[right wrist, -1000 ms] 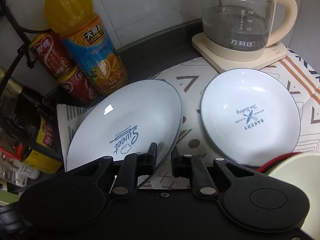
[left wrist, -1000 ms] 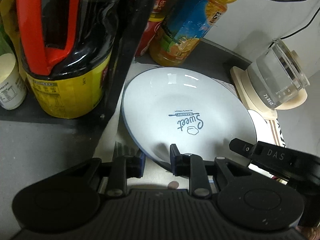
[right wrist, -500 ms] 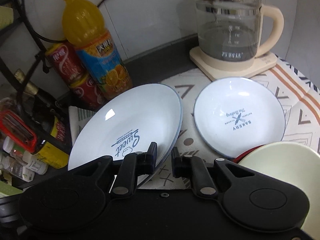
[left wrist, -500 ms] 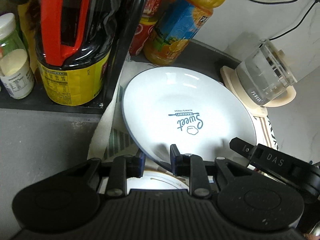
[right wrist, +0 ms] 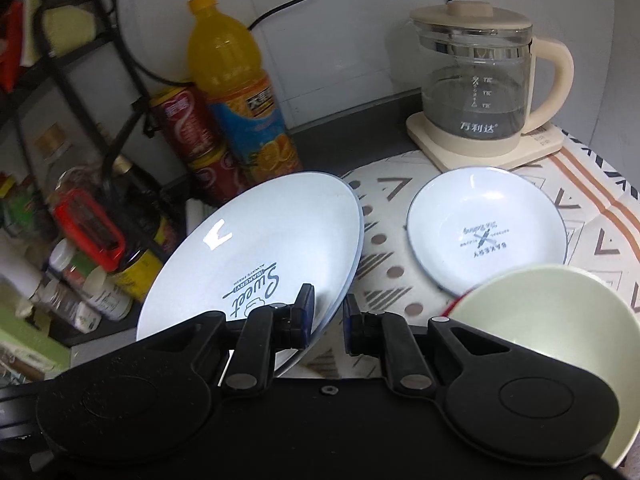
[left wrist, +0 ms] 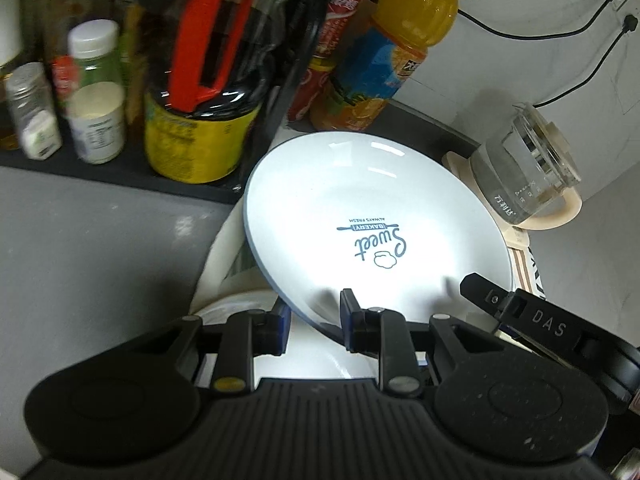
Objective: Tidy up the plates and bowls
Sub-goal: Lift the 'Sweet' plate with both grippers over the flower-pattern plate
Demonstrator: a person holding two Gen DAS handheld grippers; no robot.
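**A:** What is the left claw doing?

**B:** I am watching the left gripper (left wrist: 314, 326) pinching the near rim of the big "Sweet" plate (left wrist: 372, 220). One finger (left wrist: 278, 330) is sitting under the rim and the other is pressing on top. The plate is tilting, with its far edge rising ahead of the claw toward the orange juice bottle (left wrist: 384, 56).

**A:** And the right claw?

**B:** I am seeing the right gripper (right wrist: 326, 320) closing on the same plate (right wrist: 256, 256), at the rim nearest that camera. Its left finger is lying on the plate's face and its right finger is behind the edge, so both claws are sharing it. The right claw's arm is also crossing the lower right corner of the left wrist view.

**A:** What else is lying around?

**B:** Directly below the left claw a white dish (left wrist: 320, 356) is lying flat; I cannot tell whether it is a plate or a bowl. Ahead and to the right of the right claw, the smaller "Bakery" plate (right wrist: 486, 232) is resting on the patterned cloth (right wrist: 384, 264). A pale green bowl (right wrist: 560, 340) is sitting close on that claw's right, overlapping the small plate's near edge in the view. The glass kettle (right wrist: 480, 92) is standing beyond it.
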